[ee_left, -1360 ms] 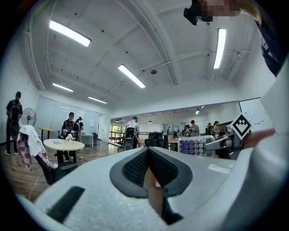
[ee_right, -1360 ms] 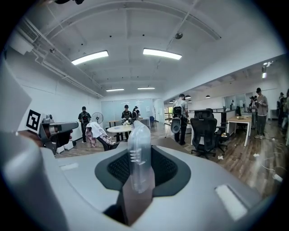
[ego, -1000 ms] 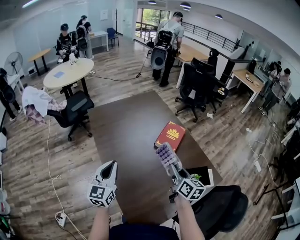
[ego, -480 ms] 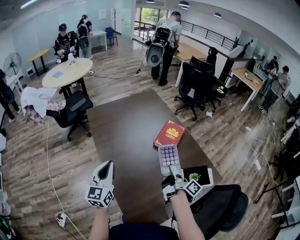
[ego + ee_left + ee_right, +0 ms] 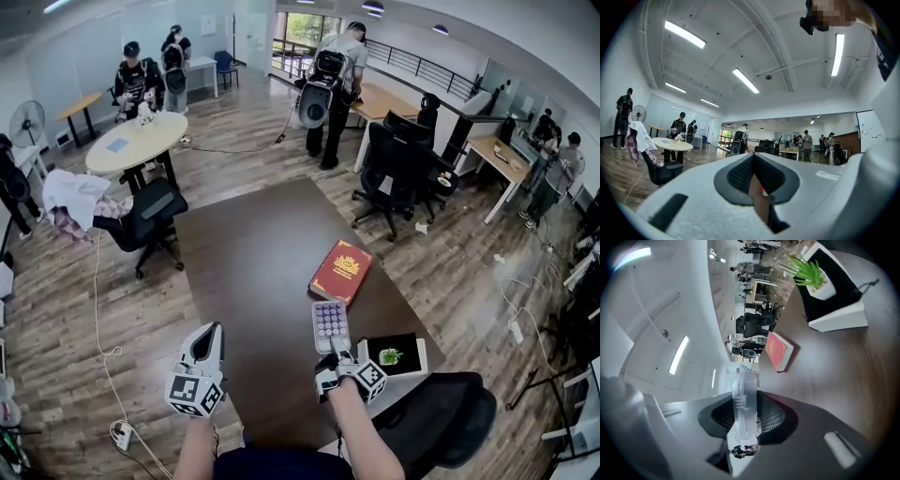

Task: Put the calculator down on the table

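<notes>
Right gripper (image 5: 336,352): jaws clenched on the near short end of the calculator (image 5: 330,323). In the right gripper view it sits edge-on between the pads (image 5: 743,397), so they're pinching key face and back, not the sides.

Calculator is keys up and roughly flat, low over the dark tabletop (image 5: 253,272). It's just short of the red book (image 5: 340,271), with the black-topped white box with a plant print (image 5: 394,356) beside it. Can't tell if the far end is touching the tabletop yet.

Left gripper (image 5: 210,336): jaws closed on nothing, parked off to the left, not involved.

Handling, my read:
- Light, thin, rigid plastic. It won't flex.
- The smooth shell looks slippery, so an end pinch can pivot.
- Keys bruise easily, so don't squeeze harder.
- One jaw is under the body, so the far end should land first and the near end drops on release.
- Best re-grip is the same bare end, clear of the keys.
</notes>
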`<action>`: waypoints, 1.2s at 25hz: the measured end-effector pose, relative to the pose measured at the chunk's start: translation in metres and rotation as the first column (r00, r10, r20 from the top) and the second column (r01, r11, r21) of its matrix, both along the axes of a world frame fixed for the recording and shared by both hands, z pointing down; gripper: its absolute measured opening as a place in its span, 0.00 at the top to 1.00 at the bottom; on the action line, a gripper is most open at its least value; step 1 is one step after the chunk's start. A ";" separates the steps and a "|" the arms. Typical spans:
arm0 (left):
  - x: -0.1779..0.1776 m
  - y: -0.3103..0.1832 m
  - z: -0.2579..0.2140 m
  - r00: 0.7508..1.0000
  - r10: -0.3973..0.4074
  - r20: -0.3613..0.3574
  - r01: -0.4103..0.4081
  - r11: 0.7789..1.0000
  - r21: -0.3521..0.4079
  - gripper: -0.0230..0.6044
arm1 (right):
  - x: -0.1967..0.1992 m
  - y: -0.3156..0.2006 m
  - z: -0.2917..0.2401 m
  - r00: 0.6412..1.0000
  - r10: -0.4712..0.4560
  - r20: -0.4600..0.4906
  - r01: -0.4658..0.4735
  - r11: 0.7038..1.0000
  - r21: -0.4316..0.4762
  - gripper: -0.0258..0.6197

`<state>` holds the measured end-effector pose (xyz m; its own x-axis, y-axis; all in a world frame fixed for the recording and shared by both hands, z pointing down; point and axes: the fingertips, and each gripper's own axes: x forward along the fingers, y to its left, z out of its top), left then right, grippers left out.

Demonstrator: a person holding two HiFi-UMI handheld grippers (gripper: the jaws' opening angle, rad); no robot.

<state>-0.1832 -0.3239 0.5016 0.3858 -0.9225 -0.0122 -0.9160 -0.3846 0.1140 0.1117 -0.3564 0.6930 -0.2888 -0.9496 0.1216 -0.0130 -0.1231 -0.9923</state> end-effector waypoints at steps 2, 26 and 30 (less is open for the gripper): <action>-0.003 0.001 0.004 1.000 -0.005 0.005 0.005 1.000 -0.004 0.97 | -0.002 -0.001 0.030 1.000 0.013 0.010 -0.013 0.999 -0.043 0.78; 0.001 -0.019 0.026 0.999 -0.022 0.043 0.024 0.999 -0.049 0.97 | -0.027 -0.054 0.208 1.000 0.015 0.011 -0.011 0.966 -0.258 0.78; -0.002 -0.022 0.032 0.999 -0.004 0.045 0.006 0.998 -0.060 0.97 | -0.029 -0.057 0.214 1.000 0.023 0.013 -0.018 0.962 -0.273 0.78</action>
